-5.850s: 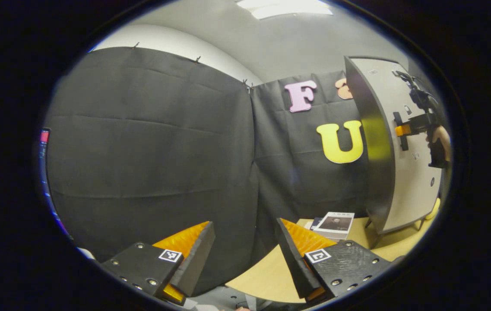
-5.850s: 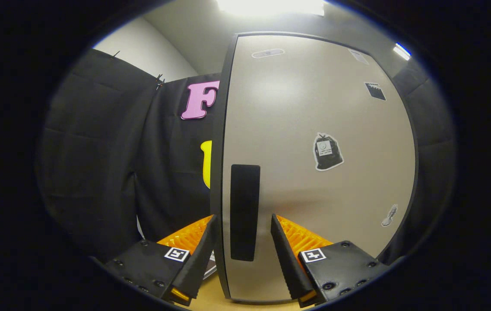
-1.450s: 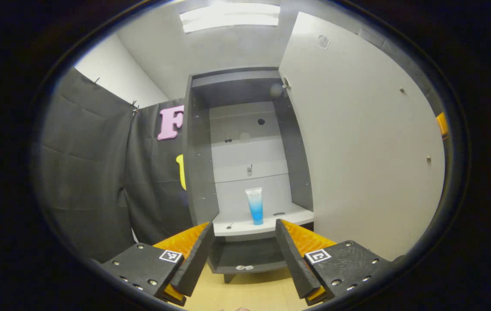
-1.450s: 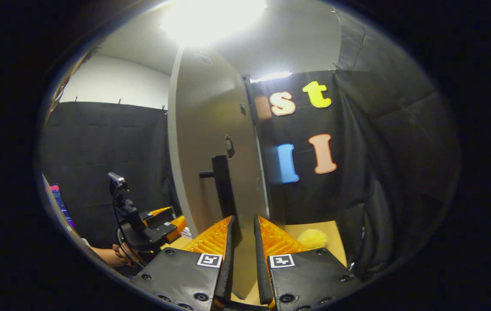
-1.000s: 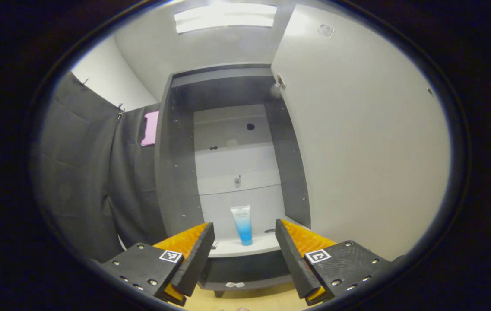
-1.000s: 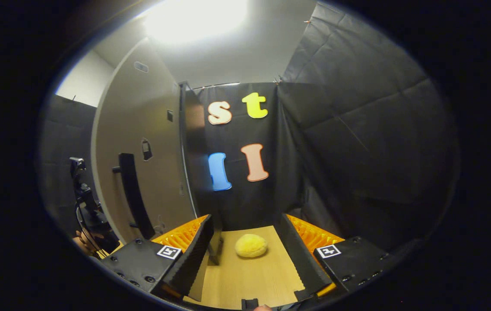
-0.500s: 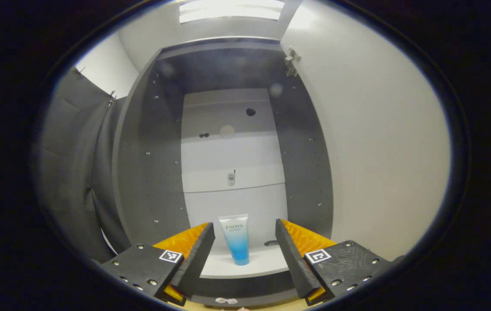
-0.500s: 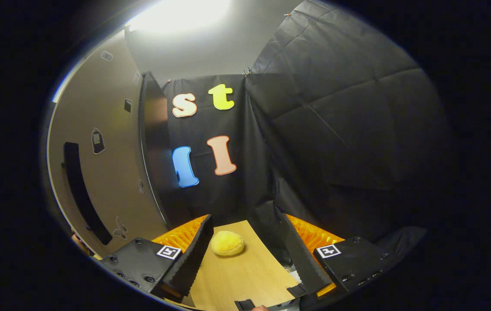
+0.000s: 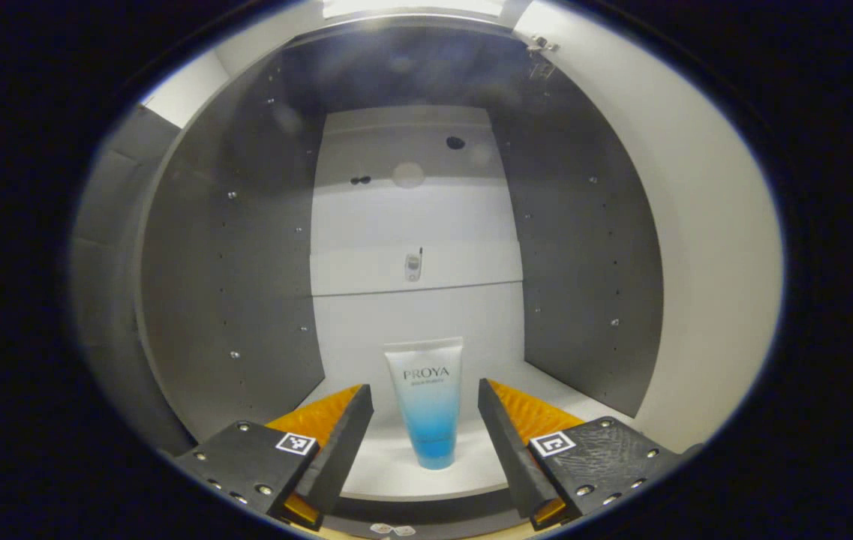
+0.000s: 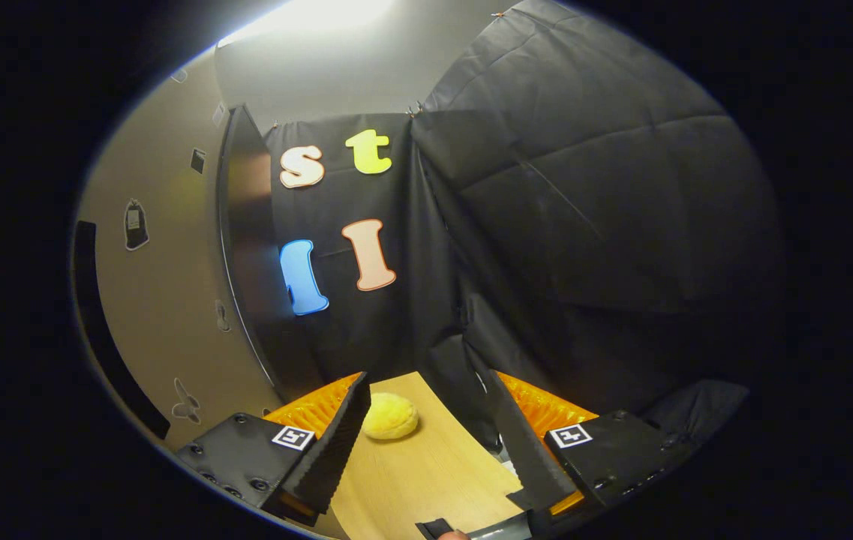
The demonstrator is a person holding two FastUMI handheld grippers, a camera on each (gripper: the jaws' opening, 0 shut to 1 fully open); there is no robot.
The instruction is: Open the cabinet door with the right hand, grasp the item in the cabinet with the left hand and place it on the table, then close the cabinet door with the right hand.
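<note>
While the left gripper [image 9: 424, 424] faces into the open grey cabinet [image 9: 246, 247], its fingers are spread wide, clear of the upright white-to-blue plastic tube [image 9: 428, 401] on the white shelf [image 9: 464, 472] between them. Beside the swung-out beige cabinet door [image 10: 163, 300], the right gripper [image 10: 426, 431] is spread wide over bare wooden table [image 10: 426, 472] near a yellow sponge [image 10: 390, 416].

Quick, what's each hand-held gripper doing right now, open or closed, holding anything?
Left hand-held gripper: open, tube between its fingers, ungripped.
Right hand-held gripper: open, holding nothing.
</note>
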